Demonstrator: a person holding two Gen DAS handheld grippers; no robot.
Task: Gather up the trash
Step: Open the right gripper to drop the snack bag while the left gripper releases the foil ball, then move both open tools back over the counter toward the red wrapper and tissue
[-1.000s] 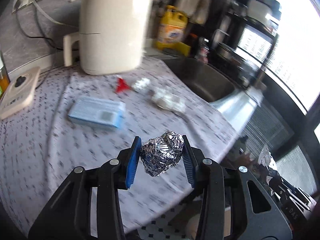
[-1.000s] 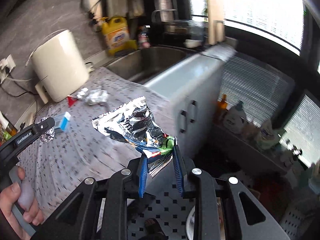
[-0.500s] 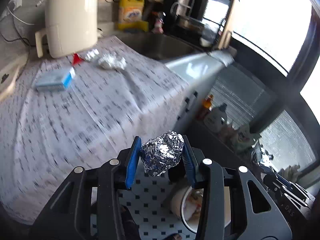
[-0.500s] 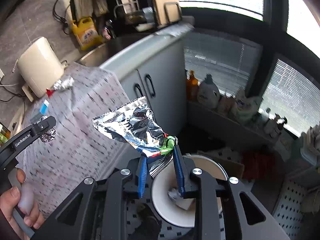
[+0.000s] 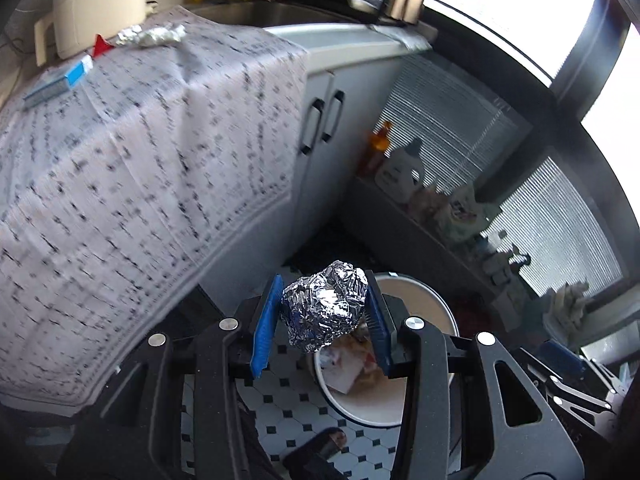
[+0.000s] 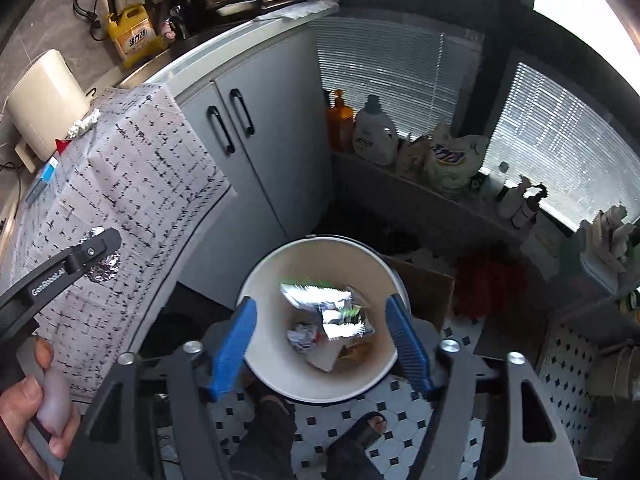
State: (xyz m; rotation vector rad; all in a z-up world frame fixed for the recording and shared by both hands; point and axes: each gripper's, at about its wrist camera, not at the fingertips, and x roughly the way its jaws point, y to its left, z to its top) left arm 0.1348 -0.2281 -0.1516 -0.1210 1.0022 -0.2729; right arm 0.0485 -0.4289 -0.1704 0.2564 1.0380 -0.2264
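My left gripper (image 5: pixel 322 320) is shut on a crumpled foil ball (image 5: pixel 325 309) and hangs over the near rim of a white trash bin (image 5: pixel 416 288) on the tiled floor. In the right wrist view the same foil ball (image 6: pixel 102 264) shows at the left, past the left gripper's black finger. My right gripper (image 6: pixel 322 344) is above the bin (image 6: pixel 264 280) with its jaws opening and nothing between them. A silver snack wrapper (image 6: pixel 340 312) is loose, dropping inside the bin onto other scraps. More foil scraps (image 5: pixel 152 35) lie on the counter cloth.
A patterned cloth (image 5: pixel 120 152) hangs over the counter edge to the left. Grey cupboard doors (image 6: pixel 248 148) stand behind the bin. Bottles (image 6: pixel 374 132) line a low shelf under the window blinds. A person's feet in sandals (image 6: pixel 360 432) are on the tiles. A blue box (image 5: pixel 60 82) lies on the cloth.
Both grippers swung off the counter and down over the bin. The right gripper opened and the snack wrapper fell out of it into the bin. The left gripper kept the foil ball.
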